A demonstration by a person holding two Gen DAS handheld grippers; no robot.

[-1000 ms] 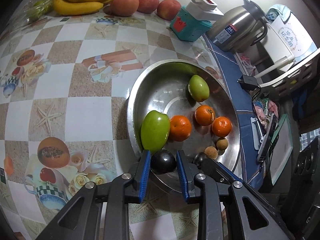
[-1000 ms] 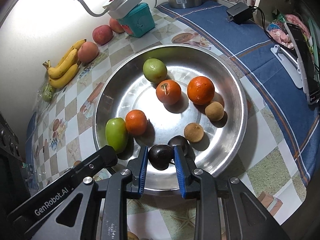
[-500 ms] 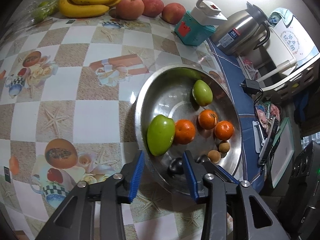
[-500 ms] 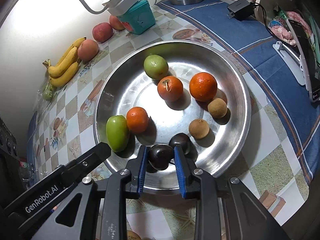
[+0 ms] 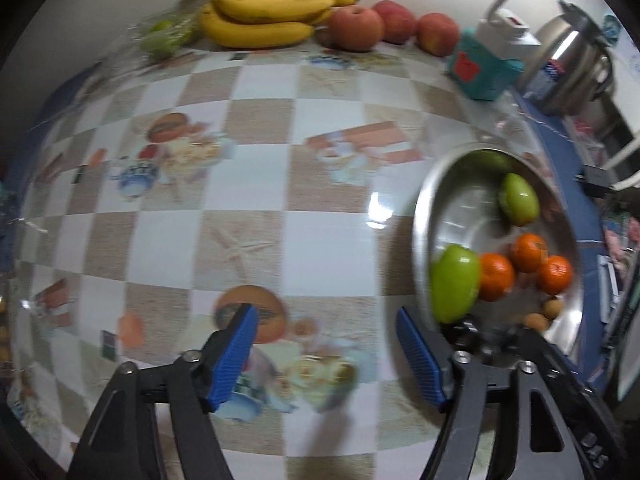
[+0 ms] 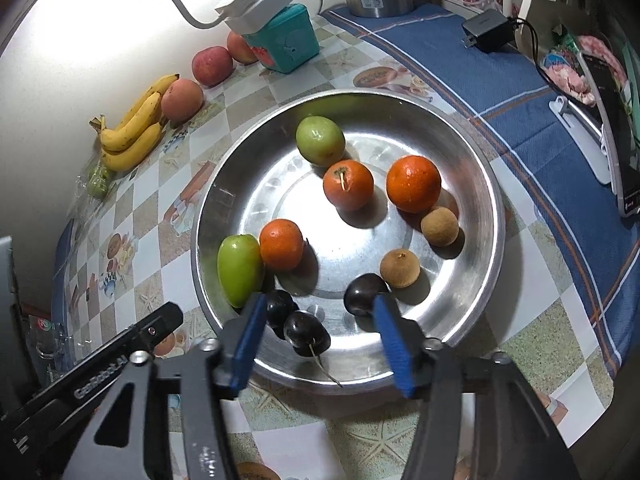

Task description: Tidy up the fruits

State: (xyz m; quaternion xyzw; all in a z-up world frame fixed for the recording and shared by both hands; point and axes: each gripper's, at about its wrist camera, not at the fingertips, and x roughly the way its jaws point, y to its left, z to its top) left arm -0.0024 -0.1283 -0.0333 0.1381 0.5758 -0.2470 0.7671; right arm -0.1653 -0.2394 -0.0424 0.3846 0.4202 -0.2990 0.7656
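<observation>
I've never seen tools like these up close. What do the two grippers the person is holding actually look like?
Both look alike. The left gripper and the right gripper each have two black, angular arms with cut-out openings and silver screws at the joints. Each arm ends in a flat blue pad with fine ribbing. In the right wrist view, the left gripper's black arm bears white lettering. No cables, hands or sleeves are visible.
</observation>
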